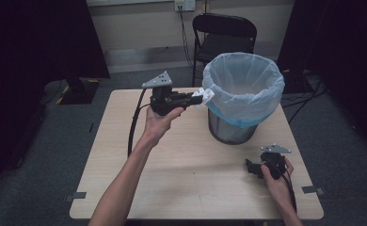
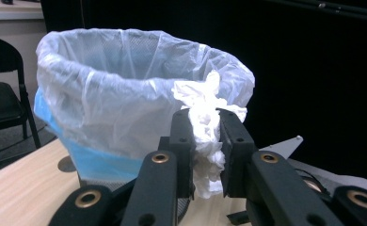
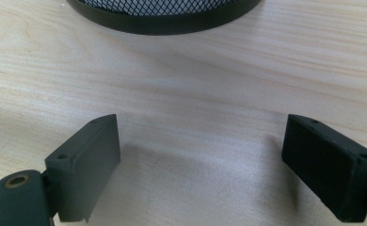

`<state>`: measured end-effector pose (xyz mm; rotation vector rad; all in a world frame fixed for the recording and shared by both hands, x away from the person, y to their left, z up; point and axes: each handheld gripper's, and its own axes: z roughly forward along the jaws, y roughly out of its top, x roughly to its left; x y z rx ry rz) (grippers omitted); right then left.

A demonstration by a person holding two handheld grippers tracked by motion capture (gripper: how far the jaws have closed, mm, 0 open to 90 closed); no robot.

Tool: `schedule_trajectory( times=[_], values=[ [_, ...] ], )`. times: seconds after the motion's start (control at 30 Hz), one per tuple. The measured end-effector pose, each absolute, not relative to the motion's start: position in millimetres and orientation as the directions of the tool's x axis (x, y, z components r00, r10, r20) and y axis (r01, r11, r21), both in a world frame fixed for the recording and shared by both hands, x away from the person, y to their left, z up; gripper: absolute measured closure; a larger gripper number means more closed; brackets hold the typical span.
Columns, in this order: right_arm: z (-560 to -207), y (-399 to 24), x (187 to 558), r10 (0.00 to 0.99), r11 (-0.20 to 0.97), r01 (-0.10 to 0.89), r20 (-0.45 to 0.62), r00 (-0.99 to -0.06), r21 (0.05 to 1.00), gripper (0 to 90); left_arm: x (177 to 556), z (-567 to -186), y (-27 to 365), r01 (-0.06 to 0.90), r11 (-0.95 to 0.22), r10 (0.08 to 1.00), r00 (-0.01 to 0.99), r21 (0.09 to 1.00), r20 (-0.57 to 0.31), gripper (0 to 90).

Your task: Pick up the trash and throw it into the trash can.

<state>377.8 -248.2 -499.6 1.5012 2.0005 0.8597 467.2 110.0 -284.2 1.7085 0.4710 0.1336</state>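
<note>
My left gripper is held up beside the rim of a mesh waste bin lined with a pale blue plastic bag. It is shut on a crumpled white tissue, which pokes out toward the bag's rim. In the left gripper view the tissue is pinched between the two black jaws of the left gripper, with the bag just behind it. My right gripper rests low on the table at the right, open. In the right gripper view its wide-apart jaws hold nothing, above bare wood.
The bin stands at the back right of the light wooden table; its black base ring lies just ahead of the right gripper. A black folding chair stands behind the table. Dark curtains flank both sides.
</note>
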Motion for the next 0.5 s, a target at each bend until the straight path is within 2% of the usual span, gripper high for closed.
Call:
schedule_trajectory(
  times=[0.5],
  values=[
    [-500, -248, 378, 0.962, 0.196, 0.652, -0.014, -0.273, 0.732, 11.2, 490, -251, 73, 0.196, -0.116, 0.371, 0.918, 0.974, -0.141, 78.4]
  ],
)
